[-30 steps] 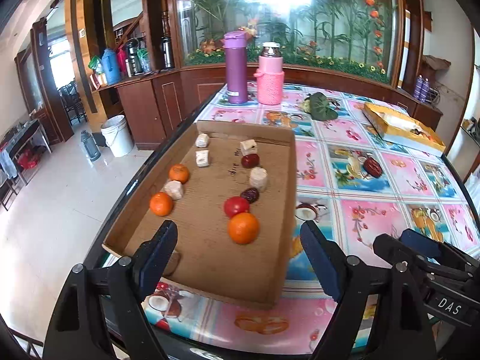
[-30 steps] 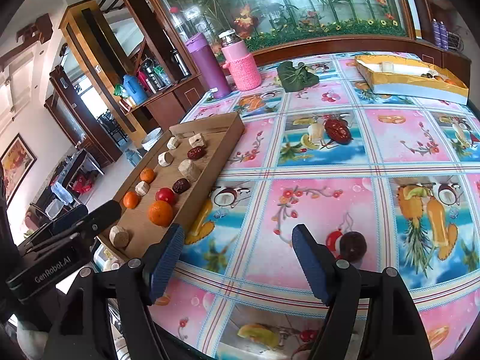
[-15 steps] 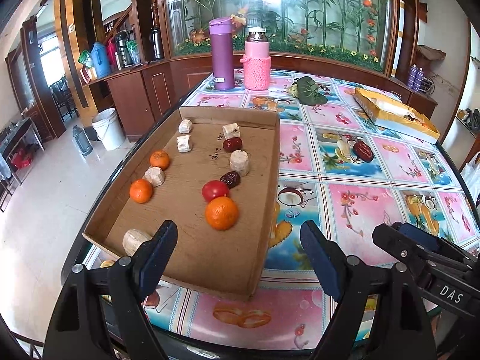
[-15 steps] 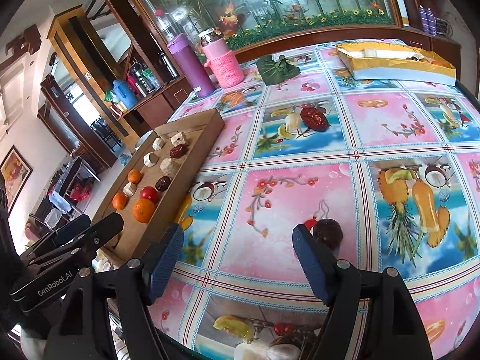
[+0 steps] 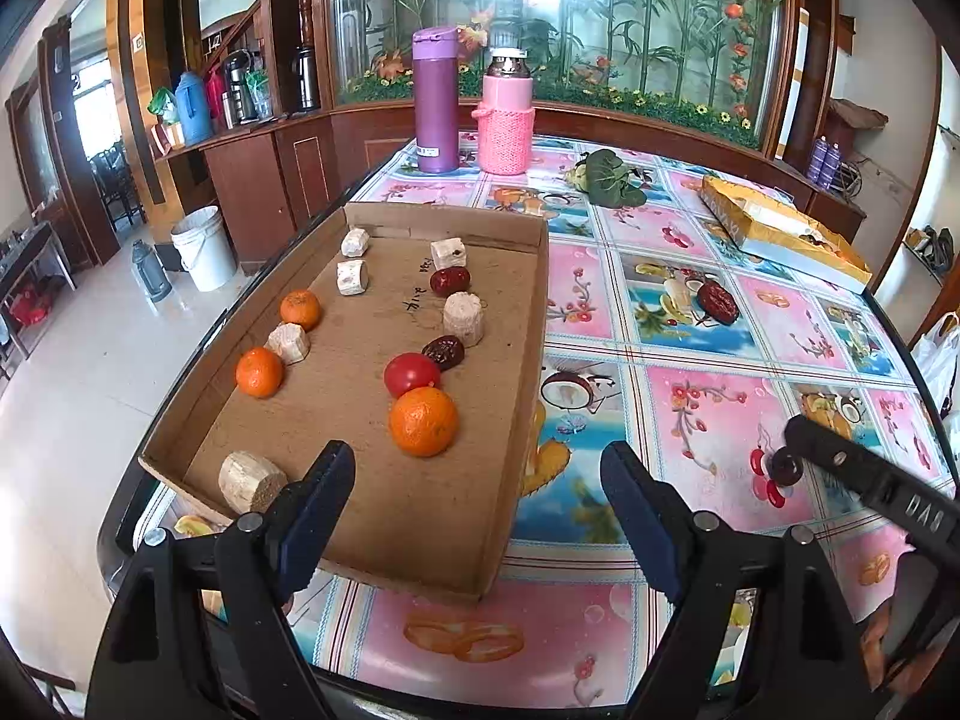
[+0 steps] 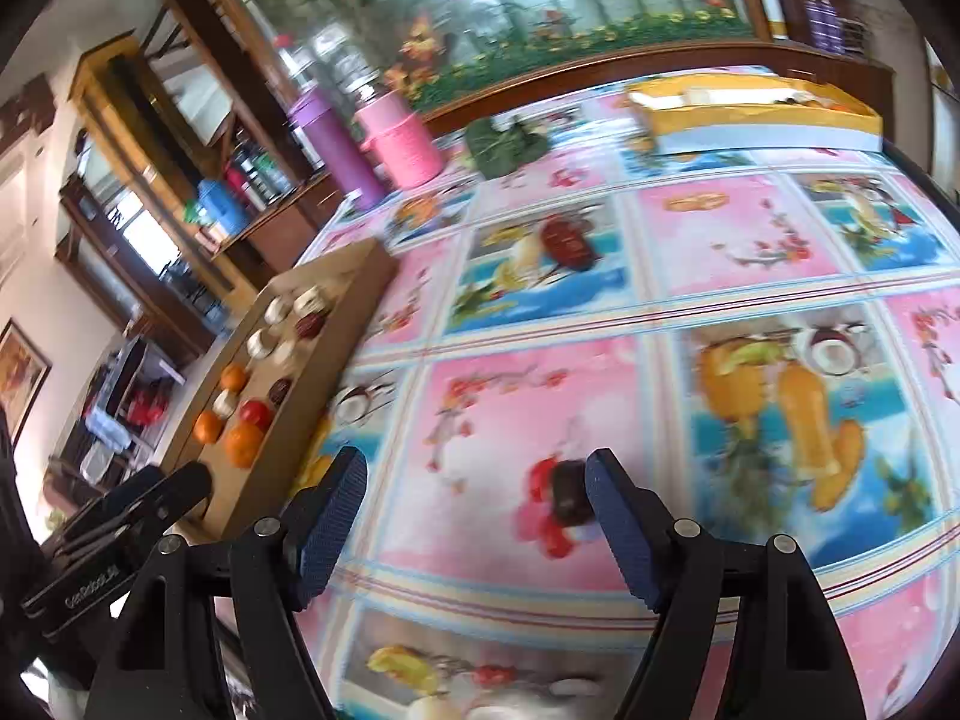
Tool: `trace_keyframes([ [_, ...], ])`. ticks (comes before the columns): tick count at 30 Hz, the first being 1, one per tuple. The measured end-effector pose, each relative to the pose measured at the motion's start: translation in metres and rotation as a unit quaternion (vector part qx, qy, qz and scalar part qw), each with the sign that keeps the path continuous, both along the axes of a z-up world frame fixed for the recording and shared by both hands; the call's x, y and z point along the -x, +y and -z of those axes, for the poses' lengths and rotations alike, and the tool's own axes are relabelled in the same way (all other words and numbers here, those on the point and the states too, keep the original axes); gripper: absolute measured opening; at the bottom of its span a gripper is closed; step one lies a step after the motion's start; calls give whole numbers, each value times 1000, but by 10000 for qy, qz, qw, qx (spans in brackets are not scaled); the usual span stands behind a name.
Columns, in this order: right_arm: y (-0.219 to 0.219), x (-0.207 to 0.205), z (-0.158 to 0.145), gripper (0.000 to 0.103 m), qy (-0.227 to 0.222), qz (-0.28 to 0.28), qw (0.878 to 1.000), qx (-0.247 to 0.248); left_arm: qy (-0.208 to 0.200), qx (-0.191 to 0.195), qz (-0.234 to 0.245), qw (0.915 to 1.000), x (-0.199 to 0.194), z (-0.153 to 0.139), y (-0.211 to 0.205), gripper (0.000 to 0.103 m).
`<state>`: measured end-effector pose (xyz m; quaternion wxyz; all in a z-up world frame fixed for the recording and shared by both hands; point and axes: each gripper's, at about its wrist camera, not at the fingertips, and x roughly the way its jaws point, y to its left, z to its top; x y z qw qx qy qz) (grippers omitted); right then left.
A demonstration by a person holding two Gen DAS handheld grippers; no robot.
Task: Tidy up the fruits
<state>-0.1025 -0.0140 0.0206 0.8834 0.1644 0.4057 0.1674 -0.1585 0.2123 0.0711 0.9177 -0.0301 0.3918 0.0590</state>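
My left gripper (image 5: 477,498) hangs with its fingers spread wide over the near end of the cardboard tray (image 5: 522,420), which holds tangerines, a tomato, red dates and pale cut chunks. My right gripper (image 6: 477,516) (blurred view) has its fingers wide too, a dark date (image 6: 567,495) on the worktop (image 6: 750,240) just inside the right finger.
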Motion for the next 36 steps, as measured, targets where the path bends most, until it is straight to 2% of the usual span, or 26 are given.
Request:
trace_keyframes([
  [6, -32, -6, 9, 82, 186, 414, 9989, -101, 136, -172, 152, 9996, -7, 9, -17, 84],
  [13, -37, -9, 13, 82, 250, 386, 9989, -103, 3, -408, 212, 9989, -7, 8, -33, 84],
  [16, -27, -5, 9, 82, 95, 221, 9997, 62, -262, -478, 39, 9985, -3, 1, -33, 84],
  [18, -14, 1, 2, 82, -135, 47, 9993, 333, -616, -586, -171, 9962, 4, -8, -32, 84],
  [21, 9, 11, -7, 83, -454, -250, 9959, 736, -1117, -747, -523, 9895, 18, -26, -29, 99],
  [24, 27, 16, -13, 84, -617, -426, 9926, 951, -1452, -763, -820, 9830, 31, -41, -20, 102],
  [27, 40, 14, -14, 84, -607, -608, 9918, 950, -1650, -719, -1138, 9771, 43, -44, -8, 103],
  [29, 48, 14, -15, 84, -614, -706, 9907, 987, -1659, -709, -1216, 9760, 45, -43, -2, 103],
  [36, 86, 28, -18, 85, -780, -1122, 9801, 1437, -1195, -135, -1209, 9854, 41, -32, 18, 103],
])
